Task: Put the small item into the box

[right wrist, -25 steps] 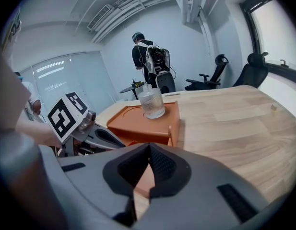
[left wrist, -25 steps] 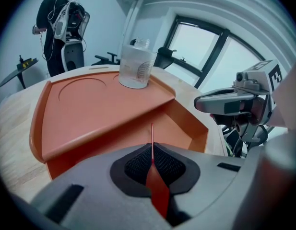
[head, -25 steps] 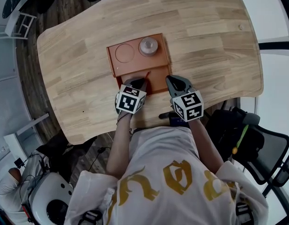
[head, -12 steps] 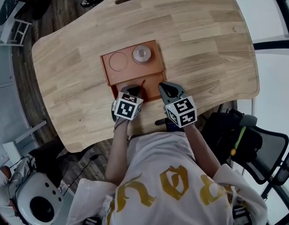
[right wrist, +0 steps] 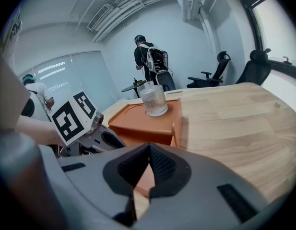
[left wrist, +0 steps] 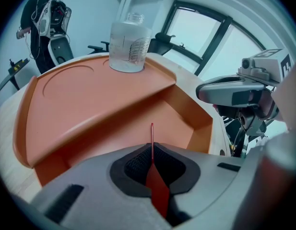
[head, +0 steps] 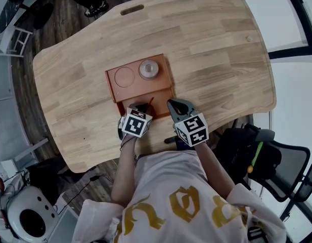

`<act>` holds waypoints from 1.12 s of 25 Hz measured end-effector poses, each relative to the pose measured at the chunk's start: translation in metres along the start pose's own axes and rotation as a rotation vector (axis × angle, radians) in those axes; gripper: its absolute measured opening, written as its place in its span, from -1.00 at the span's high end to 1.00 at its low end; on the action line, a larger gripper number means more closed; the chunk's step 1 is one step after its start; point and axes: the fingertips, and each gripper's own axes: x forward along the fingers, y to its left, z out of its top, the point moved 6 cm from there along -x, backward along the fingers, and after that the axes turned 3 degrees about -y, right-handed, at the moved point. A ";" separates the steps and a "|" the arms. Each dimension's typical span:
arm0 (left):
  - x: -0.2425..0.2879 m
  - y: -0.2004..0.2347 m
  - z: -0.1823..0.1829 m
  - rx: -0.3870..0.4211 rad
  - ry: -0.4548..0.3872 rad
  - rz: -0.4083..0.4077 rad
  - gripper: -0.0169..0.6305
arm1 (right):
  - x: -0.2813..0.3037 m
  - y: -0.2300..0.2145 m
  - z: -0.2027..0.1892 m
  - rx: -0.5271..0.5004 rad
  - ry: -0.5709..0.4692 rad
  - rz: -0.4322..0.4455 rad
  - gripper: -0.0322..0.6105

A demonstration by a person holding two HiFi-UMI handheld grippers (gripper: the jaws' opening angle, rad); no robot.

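Head view: on the pale wooden worktop (head: pixel 221 59), the left gripper (head: pixel 141 107) reaches over the near edge of the orange plastic box (head: pixel 137 89). The small thin red item (head: pixel 148 103) shows only as a sliver.

Left gripper view: the fingers are clamped on the red item. Its stalk rises before the box's open compartment and its lower end is buried between them.

Right gripper view: the right gripper (right wrist: pixel 148 152) has its fingers together, holding nothing. They hide part of the box, where a clear bottle (right wrist: pixel 153 99) stands.

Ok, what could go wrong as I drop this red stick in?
The thin red stick pokes from the shut left gripper over the open compartment of the orange box; released, it may cling to a pad. The right gripper sits close beside the box; a nudge could shake the jar.
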 end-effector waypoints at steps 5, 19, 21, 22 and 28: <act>0.001 -0.002 0.004 0.020 0.004 0.001 0.89 | -0.002 -0.001 -0.001 -0.003 0.003 0.002 0.87; 0.002 -0.007 0.000 0.034 0.011 0.012 0.88 | -0.002 -0.002 -0.001 0.012 -0.004 0.004 0.87; 0.002 -0.007 -0.001 0.041 0.015 0.016 0.77 | -0.001 -0.002 0.001 0.016 -0.011 0.005 0.86; 0.002 -0.007 -0.001 0.048 0.015 0.021 0.73 | -0.001 -0.003 0.001 0.016 -0.014 0.007 0.86; -0.001 -0.009 0.002 0.024 -0.028 0.040 0.61 | -0.007 -0.001 0.003 0.016 -0.021 0.015 0.87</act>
